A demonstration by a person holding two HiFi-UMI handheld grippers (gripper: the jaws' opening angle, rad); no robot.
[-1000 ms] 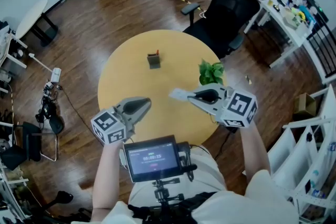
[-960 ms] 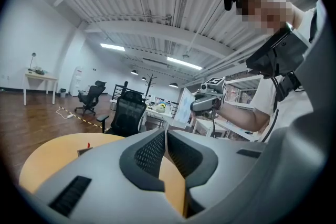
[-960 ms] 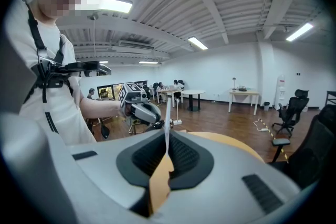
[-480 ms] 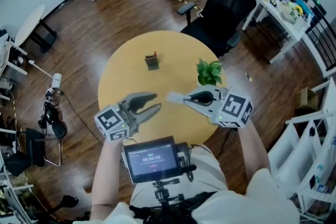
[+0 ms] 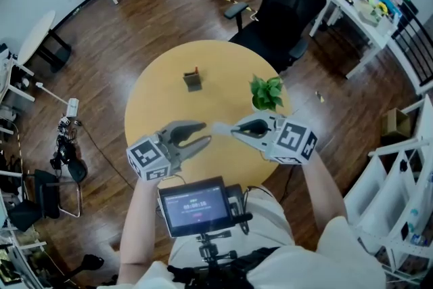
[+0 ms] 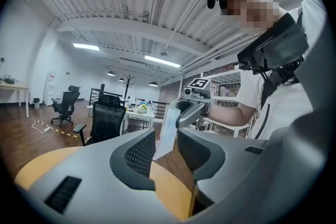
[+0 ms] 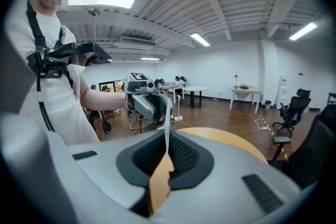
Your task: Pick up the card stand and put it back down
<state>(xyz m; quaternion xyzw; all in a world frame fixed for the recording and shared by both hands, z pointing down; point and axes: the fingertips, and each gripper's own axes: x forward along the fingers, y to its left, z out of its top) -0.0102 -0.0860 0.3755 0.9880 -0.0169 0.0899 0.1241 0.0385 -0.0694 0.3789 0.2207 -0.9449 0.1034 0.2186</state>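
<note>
The card stand (image 5: 193, 81), a small dark block with a reddish piece on top, sits on the far part of the round yellow table (image 5: 155, 105), well beyond both grippers. My right gripper (image 5: 237, 132) is shut on a white card (image 5: 221, 126), seen edge-on in the right gripper view (image 7: 167, 128). My left gripper (image 5: 205, 132) faces it with jaws that have just been opening and now stand wide. The card (image 6: 167, 131) stands just past the left fingertips, not pressed by them. In the left gripper view the left gripper (image 6: 165, 147) looks at the right gripper (image 6: 191, 107).
A small potted plant (image 5: 266, 93) stands on the table's right side, close to my right gripper. A black office chair (image 5: 287, 7) stands behind the table. A screen (image 5: 196, 203) hangs at my chest. Cables and gear (image 5: 64, 139) lie on the floor at left.
The left gripper's jaws went from shut to wide open, and that gripper moved up and to the right, closer to the card. The right gripper kept its hold and barely shifted.
</note>
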